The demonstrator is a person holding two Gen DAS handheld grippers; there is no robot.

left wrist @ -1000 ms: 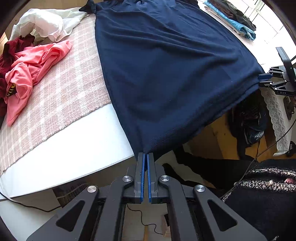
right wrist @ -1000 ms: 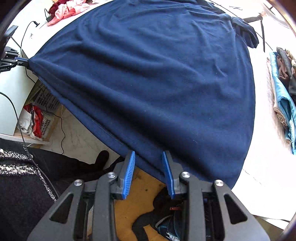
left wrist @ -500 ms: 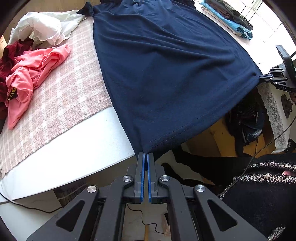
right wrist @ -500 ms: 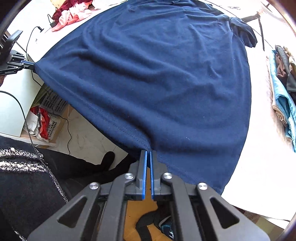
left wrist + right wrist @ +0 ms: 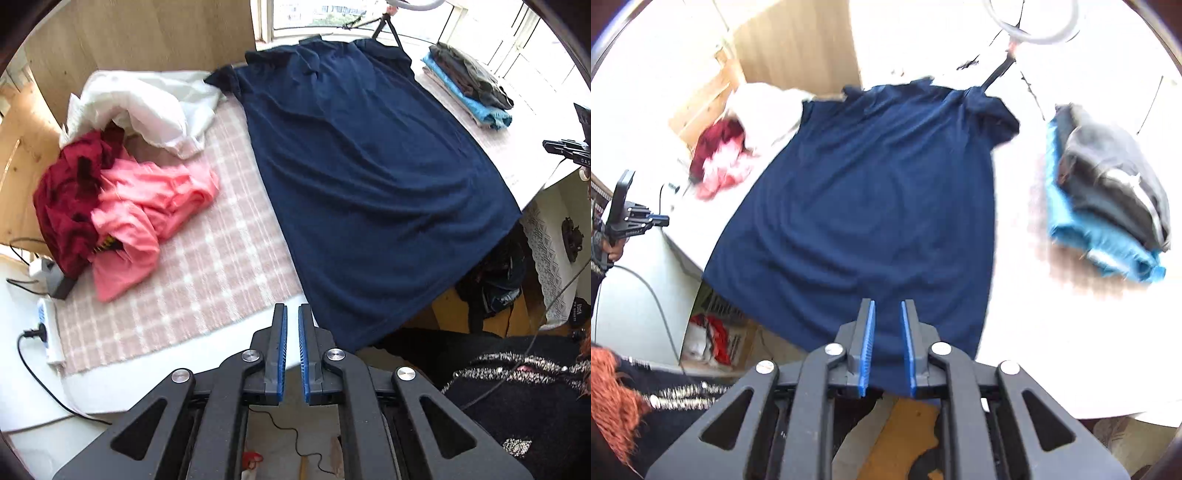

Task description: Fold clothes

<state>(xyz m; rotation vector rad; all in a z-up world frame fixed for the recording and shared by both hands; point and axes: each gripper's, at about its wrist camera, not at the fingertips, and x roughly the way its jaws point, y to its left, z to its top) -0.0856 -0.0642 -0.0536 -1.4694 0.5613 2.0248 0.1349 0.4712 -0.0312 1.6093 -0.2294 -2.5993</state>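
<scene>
A navy blue T-shirt lies spread flat on the table, collar at the far end and hem hanging over the near edge; it also shows in the right wrist view. My left gripper is open and empty, just left of the shirt's near hem corner, above the checked cloth. My right gripper is open and empty, raised over the hem near the shirt's right side. The right wrist view is blurred by motion.
A pile of pink, dark red and white clothes lies at the left. A stack of folded clothes sits at the far right. A power strip and cables lie at the left edge.
Both grippers have let go of the shirt's hem corners, opened and pulled up and back. The hem has dropped over the table's near edge.
</scene>
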